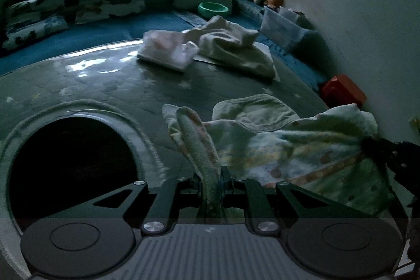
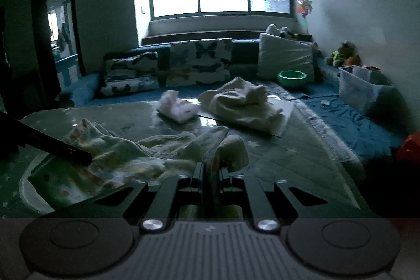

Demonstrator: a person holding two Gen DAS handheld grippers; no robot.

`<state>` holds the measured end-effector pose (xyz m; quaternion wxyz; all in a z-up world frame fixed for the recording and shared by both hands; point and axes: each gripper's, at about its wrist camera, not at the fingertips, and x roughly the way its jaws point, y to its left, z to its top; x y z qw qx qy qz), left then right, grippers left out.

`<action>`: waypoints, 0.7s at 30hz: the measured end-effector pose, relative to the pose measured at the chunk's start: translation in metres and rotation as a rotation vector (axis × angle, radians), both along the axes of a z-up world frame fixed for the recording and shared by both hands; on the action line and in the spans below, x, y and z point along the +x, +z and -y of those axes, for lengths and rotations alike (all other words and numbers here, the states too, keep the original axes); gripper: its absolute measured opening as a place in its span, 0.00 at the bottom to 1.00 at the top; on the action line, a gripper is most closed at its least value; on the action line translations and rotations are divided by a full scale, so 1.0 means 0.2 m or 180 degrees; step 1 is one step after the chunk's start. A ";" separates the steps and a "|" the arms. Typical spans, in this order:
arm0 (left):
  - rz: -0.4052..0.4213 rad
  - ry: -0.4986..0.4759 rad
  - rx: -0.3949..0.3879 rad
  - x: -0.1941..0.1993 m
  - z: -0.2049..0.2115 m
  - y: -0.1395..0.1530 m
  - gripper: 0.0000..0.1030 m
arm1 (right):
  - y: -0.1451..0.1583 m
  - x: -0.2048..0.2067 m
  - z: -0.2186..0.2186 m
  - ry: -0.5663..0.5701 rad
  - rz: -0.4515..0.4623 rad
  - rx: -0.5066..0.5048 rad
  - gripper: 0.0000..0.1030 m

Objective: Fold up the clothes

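Note:
A pale printed garment [image 1: 288,146] lies stretched over the green mat [image 1: 131,80]. My left gripper [image 1: 213,175] is shut on one bunched corner of it. My right gripper [image 2: 212,169] is shut on the other end of the same garment [image 2: 126,148]. Each gripper shows in the other's view as a dark bar, the right gripper at the right edge [image 1: 378,146] and the left gripper at the left [image 2: 57,146]. A cream garment [image 2: 241,99] and a small folded pinkish-white piece [image 2: 176,105] lie farther back on the mat.
A large dark round shape [image 1: 73,169] is in the mat at my left. Butterfly cushions [image 2: 199,59], a white pillow [image 2: 286,57], a green bowl [image 2: 292,79], a clear bin [image 2: 359,88] and a red box [image 1: 344,91] line the blue seating by the window and wall.

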<state>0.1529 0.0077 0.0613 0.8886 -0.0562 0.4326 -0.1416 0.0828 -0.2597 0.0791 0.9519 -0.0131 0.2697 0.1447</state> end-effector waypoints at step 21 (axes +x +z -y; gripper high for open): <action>0.0037 -0.0235 0.0206 0.12 0.29 -0.03 0.13 | -0.06 0.01 0.20 -0.0299 -0.0052 -0.0057 0.09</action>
